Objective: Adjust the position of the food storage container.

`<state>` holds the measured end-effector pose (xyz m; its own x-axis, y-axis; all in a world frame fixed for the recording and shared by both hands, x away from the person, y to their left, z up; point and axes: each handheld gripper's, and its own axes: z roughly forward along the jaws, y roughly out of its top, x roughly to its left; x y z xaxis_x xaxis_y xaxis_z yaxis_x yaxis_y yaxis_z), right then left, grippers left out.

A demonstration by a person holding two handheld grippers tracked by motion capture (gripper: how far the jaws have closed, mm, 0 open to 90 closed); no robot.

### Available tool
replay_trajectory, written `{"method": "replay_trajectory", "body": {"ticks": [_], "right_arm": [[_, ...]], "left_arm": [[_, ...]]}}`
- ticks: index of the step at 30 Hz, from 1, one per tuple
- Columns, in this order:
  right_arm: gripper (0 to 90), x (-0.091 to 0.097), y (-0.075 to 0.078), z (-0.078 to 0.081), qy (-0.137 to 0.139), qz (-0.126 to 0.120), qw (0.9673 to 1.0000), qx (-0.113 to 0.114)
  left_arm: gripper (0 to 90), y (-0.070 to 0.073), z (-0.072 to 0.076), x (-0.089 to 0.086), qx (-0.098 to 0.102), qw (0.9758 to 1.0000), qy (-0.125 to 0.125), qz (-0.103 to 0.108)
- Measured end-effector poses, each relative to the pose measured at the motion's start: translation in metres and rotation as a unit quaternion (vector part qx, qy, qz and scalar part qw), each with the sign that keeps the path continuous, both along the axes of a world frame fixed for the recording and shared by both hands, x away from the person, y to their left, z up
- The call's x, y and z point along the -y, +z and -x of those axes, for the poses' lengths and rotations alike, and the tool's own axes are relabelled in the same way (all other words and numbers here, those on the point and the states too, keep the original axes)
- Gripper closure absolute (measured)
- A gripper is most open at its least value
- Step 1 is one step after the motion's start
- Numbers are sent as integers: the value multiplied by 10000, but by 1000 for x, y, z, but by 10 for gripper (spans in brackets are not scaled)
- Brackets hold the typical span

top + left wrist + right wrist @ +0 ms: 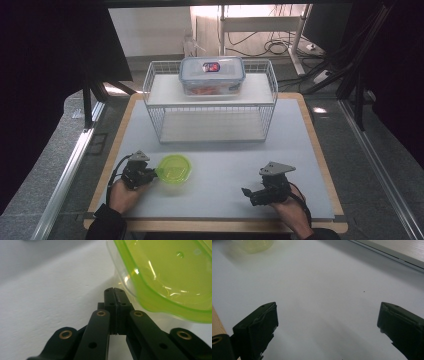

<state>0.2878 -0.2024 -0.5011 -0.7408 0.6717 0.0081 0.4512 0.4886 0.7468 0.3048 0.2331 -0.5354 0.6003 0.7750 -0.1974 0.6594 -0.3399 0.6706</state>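
A translucent green round container lies on the white tabletop at the front left. My left gripper sits right beside its left edge with the jaws shut flat against each other. In the left gripper view the closed tips lie low on the table, and the green container's rim looms just past and to the right of them; nothing is between the pads. My right gripper rests at the front right, pointing left. Its jaws stand wide open over bare table, with the green container blurred far off.
A white wire shelf rack stands at the back middle of the table. On its upper shelf sits a clear lidded box with a blue-edged lid and something orange inside. The wooden table edge runs along the right.
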Motion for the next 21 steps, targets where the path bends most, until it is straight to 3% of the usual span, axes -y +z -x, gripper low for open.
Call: {"method": "replay_trajectory", "body": {"ticks": [14, 21], "right_arm": [[30, -1, -1, 0, -19, 28, 10000, 2], [30, 0, -1, -1, -33, 20, 10000, -29]], "left_arm": [[899, -2, 9, 48, -74, 9991, -402, -100], [896, -1, 16, 79, 58, 9974, -704, -157]]}}
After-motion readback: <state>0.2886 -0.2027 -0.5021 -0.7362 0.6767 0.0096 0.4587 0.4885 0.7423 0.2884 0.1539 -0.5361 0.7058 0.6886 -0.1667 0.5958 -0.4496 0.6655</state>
